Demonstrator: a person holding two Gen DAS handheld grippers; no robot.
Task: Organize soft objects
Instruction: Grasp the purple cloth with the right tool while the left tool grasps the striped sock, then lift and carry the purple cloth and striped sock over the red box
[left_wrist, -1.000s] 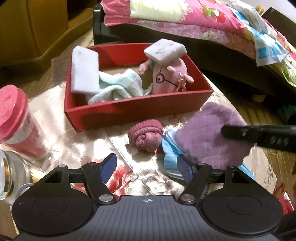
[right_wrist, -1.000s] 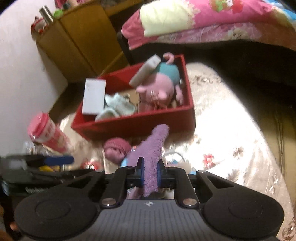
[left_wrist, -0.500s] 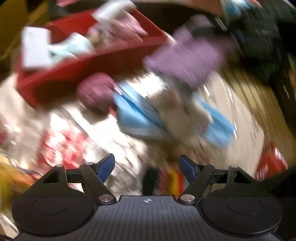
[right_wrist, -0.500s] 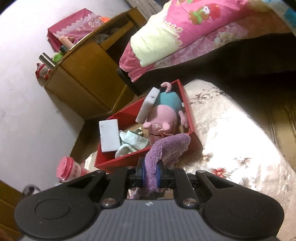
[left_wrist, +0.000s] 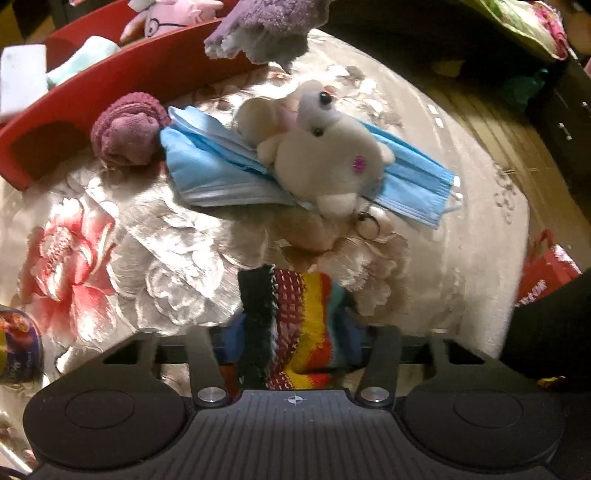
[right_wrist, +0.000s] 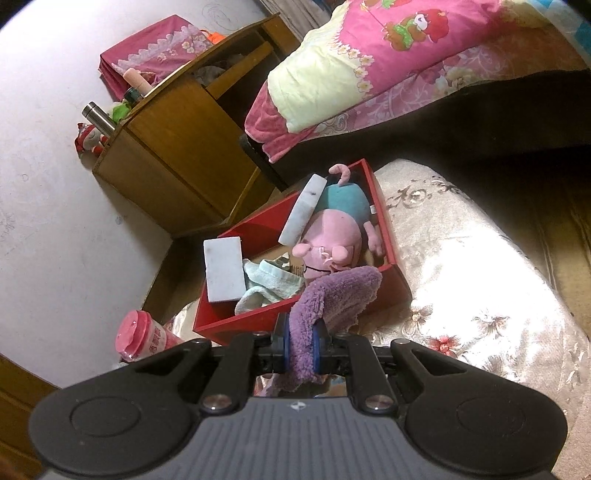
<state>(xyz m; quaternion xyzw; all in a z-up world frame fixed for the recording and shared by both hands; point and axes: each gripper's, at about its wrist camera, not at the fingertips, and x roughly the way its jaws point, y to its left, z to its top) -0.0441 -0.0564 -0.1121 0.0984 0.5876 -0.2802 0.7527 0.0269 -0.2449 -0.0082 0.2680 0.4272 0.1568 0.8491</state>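
**Purple cloth held over red box; striped knit item between left jaws**

Purple fleece cloth (right_wrist: 334, 291) is pinched between the pads of the right gripper (right_wrist: 302, 350), jaws closed down to the thickness of the fabric. The cloth's free end arches up and forward from the jaws, over the near wall of the red box (right_wrist: 400, 266); a short tail hangs below the pads. In the left wrist view the same cloth (left_wrist: 266, 26) hangs at top centre, above the box rim (left_wrist: 122, 79).

Box contents, ahead of the right jaws: pink pig plush (right_wrist: 332, 240) with a teal body, two white sponge blocks (one flat-sided at left (right_wrist: 223, 269), one leaning on the pig (right_wrist: 303, 210)), and a pale mint towel (right_wrist: 269, 284).

Left gripper (left_wrist: 291, 343): jaws spread wide, pads mostly hidden. A striped knit item (left_wrist: 295, 325) (black, red, yellow, teal) lies in the gap between them; cannot tell whether either pad touches it.

Ahead of the left jaws on the floral tablecloth (left_wrist: 166, 258): a cream plush toy (left_wrist: 325, 162) with a key ring, lying on top of blue face masks (left_wrist: 221, 166). A rolled maroon sock (left_wrist: 127, 133) sits forward-left, touching the masks' edge and just outside the box wall.

Left of the right jaws: a pink-lidded cup (right_wrist: 142, 338).
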